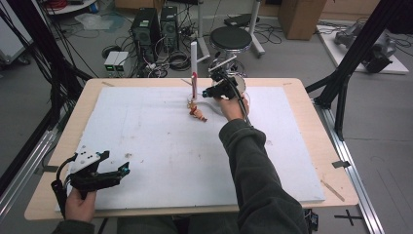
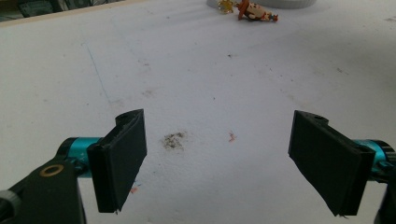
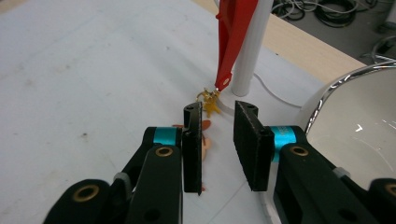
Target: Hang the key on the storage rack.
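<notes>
Right gripper [image 3: 217,142] sits at the far middle of the table [image 1: 58,146], about 12 o'clock from the centre of the white foam sheet [image 1: 160,141]. Its jaws stand slightly apart, pads pressing on nothing. In the right gripper view a small toy figure [image 3: 204,140] lies on the sheet just behind the left-hand jaw, mostly hidden by it. Ahead of the jaws, at 12 o'clock, a red strap [image 3: 233,37] hangs beside a white post [image 3: 250,51]; a small gold charm [image 3: 211,103] dangles from the strap's lower end, just above the sheet. A shiny metal bowl [image 3: 336,88] sits at about 3 o'clock from the jaws. In the high view the toy figure [image 1: 197,113] lies at about 7 o'clock from the right gripper [image 1: 208,92], close to the foot of the post [image 1: 193,68]. Left gripper [image 2: 217,158] rests at the near left corner, about 8 o'clock from the sheet's centre, jaws wide apart with bare stained sheet between them; the toy figure [image 2: 254,11] lies far ahead.
</notes>
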